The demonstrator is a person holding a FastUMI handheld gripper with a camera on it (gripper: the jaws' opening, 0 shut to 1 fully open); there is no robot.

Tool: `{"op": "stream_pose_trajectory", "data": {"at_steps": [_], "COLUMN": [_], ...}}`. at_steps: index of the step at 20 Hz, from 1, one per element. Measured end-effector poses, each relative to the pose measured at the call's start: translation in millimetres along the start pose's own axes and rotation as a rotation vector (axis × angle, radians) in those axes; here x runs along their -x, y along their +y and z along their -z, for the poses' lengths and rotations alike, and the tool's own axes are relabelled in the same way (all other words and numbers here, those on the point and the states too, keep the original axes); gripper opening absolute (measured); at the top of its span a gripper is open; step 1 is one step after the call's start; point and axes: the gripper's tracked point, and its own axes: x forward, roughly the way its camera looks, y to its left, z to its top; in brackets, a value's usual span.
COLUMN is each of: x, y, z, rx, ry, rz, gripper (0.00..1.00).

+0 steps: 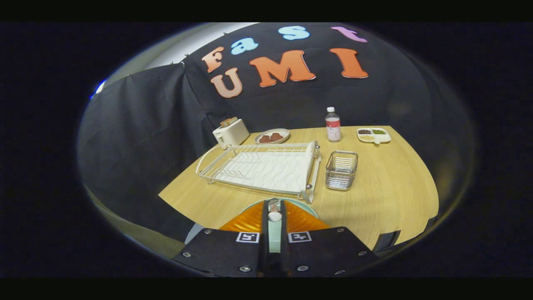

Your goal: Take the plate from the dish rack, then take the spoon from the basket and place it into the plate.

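Observation:
My gripper [274, 205] hovers over a pale green plate [303, 206] that lies on the wooden table near its front edge, just in front of the dish rack. A small white spoon [274, 215] sits between the two fingers, which are closed to a narrow gap and press on it. The plate's green also shows through that gap. The white wire dish rack [260, 167] stands beyond the fingers with nothing in it. To its right stands the metal mesh basket [341, 170], also with nothing inside.
At the back of the table [387, 187] are a white toaster [230, 132], a small dish of brown food [272, 136], a plastic bottle [332, 125] and a white compartment tray [373, 134]. The table's front and left edges drop off close to the plate.

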Motion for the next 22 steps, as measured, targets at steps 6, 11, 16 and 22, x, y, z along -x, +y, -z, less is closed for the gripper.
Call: {"op": "stream_pose_trajectory", "data": {"at_steps": [6, 11, 16, 22], "x": [-27, -45, -49, -43], "y": [4, -4, -10, -18], "z": [24, 31, 46, 41], "rx": [0.006, -0.004, -0.029, -0.053], "ry": [0.052, 0.046, 0.106, 0.119], "rz": [-0.026, -0.027, -0.023, 0.005], "gripper": [0.11, 0.11, 0.15, 0.22]}}
